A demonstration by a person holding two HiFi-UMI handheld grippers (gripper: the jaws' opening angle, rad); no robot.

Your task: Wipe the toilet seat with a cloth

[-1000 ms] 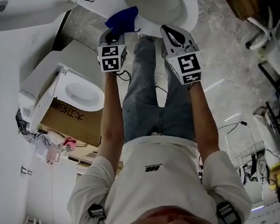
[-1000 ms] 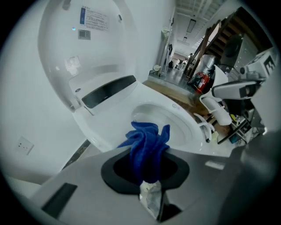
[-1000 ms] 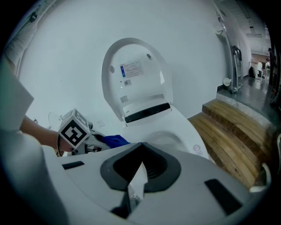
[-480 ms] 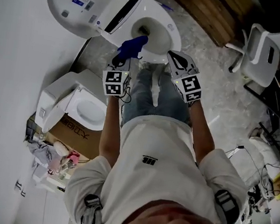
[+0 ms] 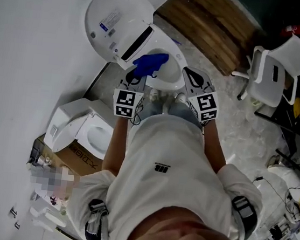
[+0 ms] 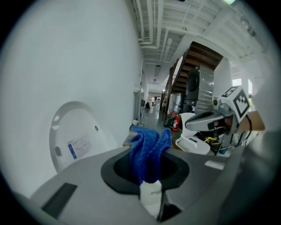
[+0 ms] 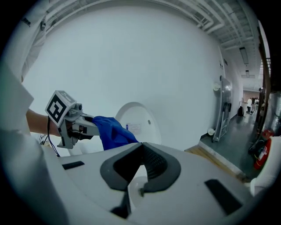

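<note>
The toilet stands at the top of the head view with its lid raised against the wall. My left gripper is shut on a blue cloth, which hangs over the near left side of the bowl rim. In the left gripper view the cloth sticks up bunched from between the jaws, with the lid behind it. My right gripper hovers beside the bowl's right side, shut and holding nothing. In the right gripper view its jaws meet, and the left gripper and cloth show to the left.
A second toilet sits on a cardboard box by the wall at left. Wooden steps lie beyond the toilet. A white chair stands at right, with cables and clutter on the floor farther right.
The view has pulled back and up, so the toilet looks smaller and farther. Both grippers stay side by side near the bowl, the left still holding the cloth.
</note>
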